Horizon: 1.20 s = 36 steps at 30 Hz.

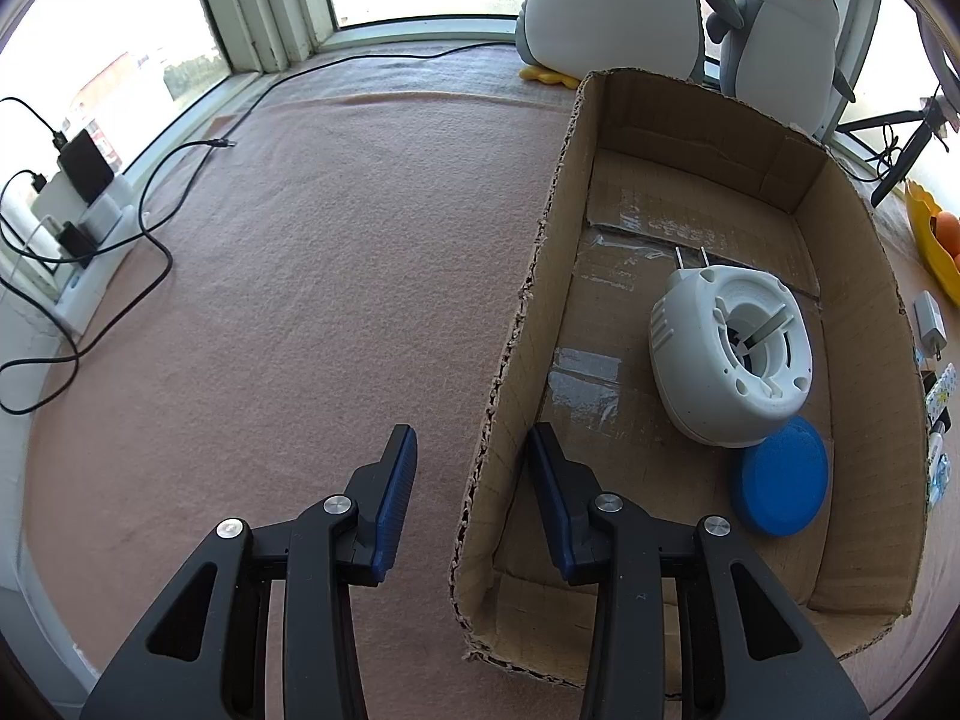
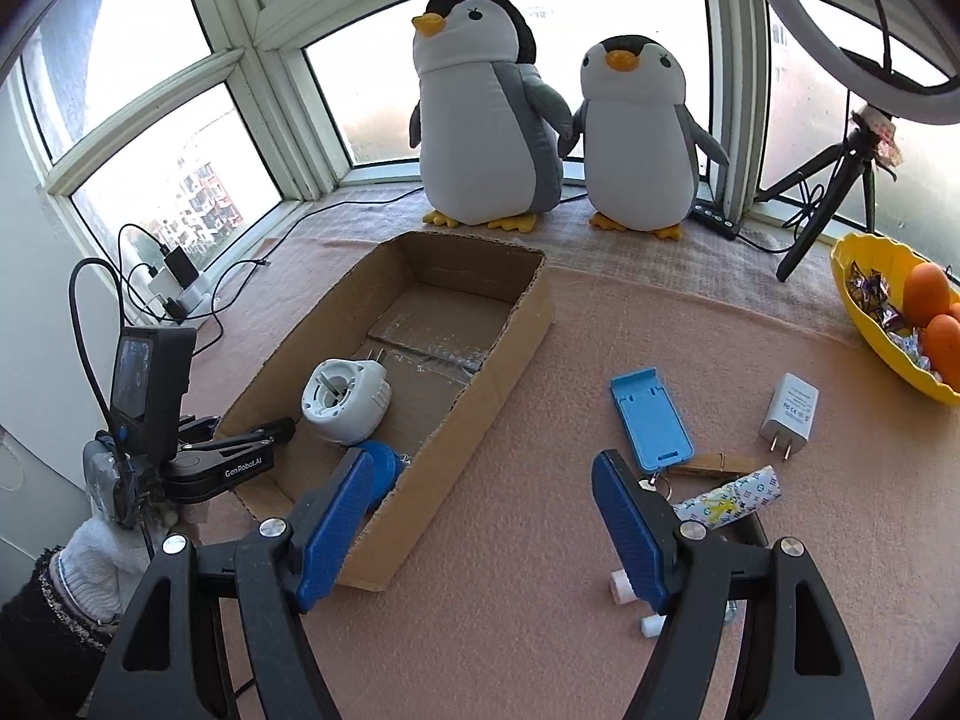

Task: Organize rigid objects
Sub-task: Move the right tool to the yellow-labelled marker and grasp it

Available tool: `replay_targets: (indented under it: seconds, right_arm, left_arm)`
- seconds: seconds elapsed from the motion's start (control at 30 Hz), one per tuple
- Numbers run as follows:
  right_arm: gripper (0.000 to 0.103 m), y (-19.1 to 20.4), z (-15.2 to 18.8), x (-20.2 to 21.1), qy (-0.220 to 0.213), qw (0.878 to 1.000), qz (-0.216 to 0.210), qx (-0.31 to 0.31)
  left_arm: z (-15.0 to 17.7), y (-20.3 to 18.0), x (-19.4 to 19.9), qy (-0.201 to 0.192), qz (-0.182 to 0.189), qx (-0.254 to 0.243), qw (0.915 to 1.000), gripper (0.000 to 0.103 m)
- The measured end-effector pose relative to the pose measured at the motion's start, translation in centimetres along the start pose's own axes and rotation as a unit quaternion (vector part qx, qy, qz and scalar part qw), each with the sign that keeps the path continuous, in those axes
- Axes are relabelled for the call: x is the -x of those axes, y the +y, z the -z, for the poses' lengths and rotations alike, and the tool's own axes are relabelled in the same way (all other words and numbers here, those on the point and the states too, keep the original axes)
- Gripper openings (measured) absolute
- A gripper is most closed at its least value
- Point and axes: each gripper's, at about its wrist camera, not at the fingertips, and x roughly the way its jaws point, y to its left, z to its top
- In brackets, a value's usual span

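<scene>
An open cardboard box (image 1: 840,228) (image 2: 510,324) lies on the pink cloth. Inside it are a white plug-in device (image 1: 720,354) (image 2: 348,402) and a blue round disc (image 1: 780,480) (image 2: 384,468). My left gripper (image 1: 471,432) straddles the box's near left wall, one finger outside and one inside, with a gap showing at each pad. My right gripper (image 2: 483,462) hangs open and empty over the cloth, just right of the box. To its right lie a blue phone stand (image 2: 651,420), a white charger (image 2: 789,411), a wooden clothespin (image 2: 714,463) and a patterned packet (image 2: 732,495).
Two plush penguins (image 2: 486,114) stand at the window behind the box. A yellow bowl (image 2: 864,312) with oranges sits far right, beside a black tripod (image 2: 828,204). Chargers and cables (image 2: 180,294) trail along the left sill. A gloved hand (image 2: 96,552) holds the left tool.
</scene>
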Motion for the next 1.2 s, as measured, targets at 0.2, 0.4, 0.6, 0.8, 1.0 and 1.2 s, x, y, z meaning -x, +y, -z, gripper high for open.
replay_targets:
  seconds: [0.2, 0.4, 0.6, 0.8, 1.0, 1.2]
  right_arm:
    - [0.071, -4.9, 1.0, 2.2, -0.002, 0.998, 0.027, -0.050]
    - [0.071, -8.6, 2.6, 3.2, 0.012, 0.995, 0.069, -0.066]
    - [0.071, -11.2, 4.1, 2.6, 0.030, 0.992, 0.094, -0.083]
    - [0.071, -12.5, 4.1, 1.4, 0.040, 0.991, 0.048, -0.122]
    - [0.063, -13.0, 3.4, -1.2, 0.061, 0.986, 0.008, -0.157]
    - [0.050, -13.6, 3.1, -3.4, 0.081, 0.979, -0.008, -0.186]
  left_arm:
    - [0.0, 0.1, 0.0, 0.000, 0.000, 0.000, 1.0000, 0.037]
    - [0.0, 0.1, 0.0, 0.000, 0.001, 0.001, 1.0000, 0.038]
    - [0.0, 0.1, 0.0, 0.000, 0.001, 0.001, 1.0000, 0.038]
    - [0.0, 0.1, 0.0, 0.000, 0.001, 0.001, 1.0000, 0.038]
    - [0.0, 0.1, 0.0, 0.000, 0.001, 0.001, 1.0000, 0.038]
    - [0.0, 0.3, 0.0, -0.001, 0.000, 0.001, 1.0000, 0.038]
